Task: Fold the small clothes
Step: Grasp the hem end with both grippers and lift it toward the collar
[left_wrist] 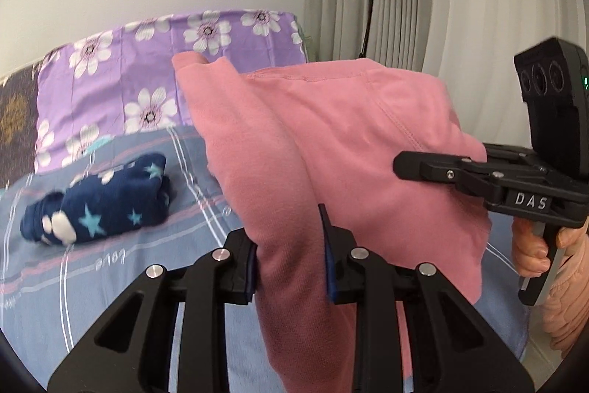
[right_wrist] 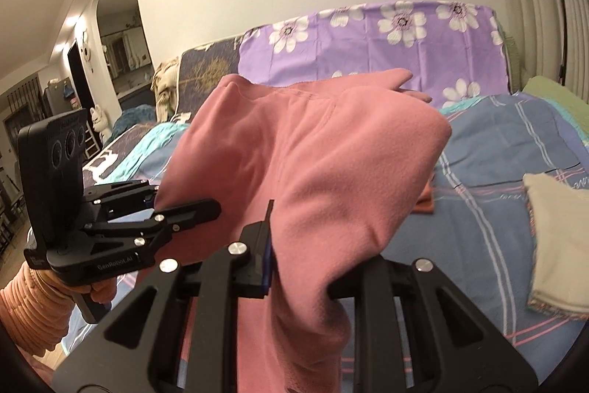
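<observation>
Between both sets of fingers, left gripper (left_wrist: 291,253) and right gripper (right_wrist: 300,267) clamped a pink garment (left_wrist: 331,142) lifted unfolded above the bed (left_wrist: 121,267); a navy starred piece (left_wrist: 99,201) lay bundled beyond.

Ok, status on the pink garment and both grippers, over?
Left gripper and right gripper both shut on the pink fleece garment, held up off the blue plaid bedsheet. Navy star-print bundle and cream folded cloth lie clear.
</observation>
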The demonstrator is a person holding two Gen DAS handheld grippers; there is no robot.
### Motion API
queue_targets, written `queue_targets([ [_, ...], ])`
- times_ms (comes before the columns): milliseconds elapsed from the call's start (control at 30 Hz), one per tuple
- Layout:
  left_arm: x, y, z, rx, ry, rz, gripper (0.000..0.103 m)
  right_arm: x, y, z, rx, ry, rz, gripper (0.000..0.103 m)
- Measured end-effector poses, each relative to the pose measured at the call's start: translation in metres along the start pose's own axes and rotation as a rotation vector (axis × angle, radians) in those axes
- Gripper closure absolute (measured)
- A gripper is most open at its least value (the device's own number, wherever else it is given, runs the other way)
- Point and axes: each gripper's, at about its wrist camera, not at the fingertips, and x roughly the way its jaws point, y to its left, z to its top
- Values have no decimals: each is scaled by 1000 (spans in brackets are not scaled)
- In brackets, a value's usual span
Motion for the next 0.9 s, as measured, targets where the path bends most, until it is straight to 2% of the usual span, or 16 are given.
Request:
queue_targets([
  [167, 17, -3, 27, 42, -13, 17, 75, 6, -9, 25, -31, -25, -36, 84],
  [367, 47, 3, 80, 97, -35, 78, 75, 33, -32, 76, -36, -34, -77, 84],
  [533, 75, 19, 114, 76, -32, 99, 75, 60, -53, 110, -32, -37, -103, 84],
  [700, 112, 31, 134, 75, -23, 131, 75, 94, -77, 132, 10, -18, -125, 84],
  [900, 152, 45, 146, 51, 3, 145, 75, 130, -99, 141, 17, 9, -154, 84],
])
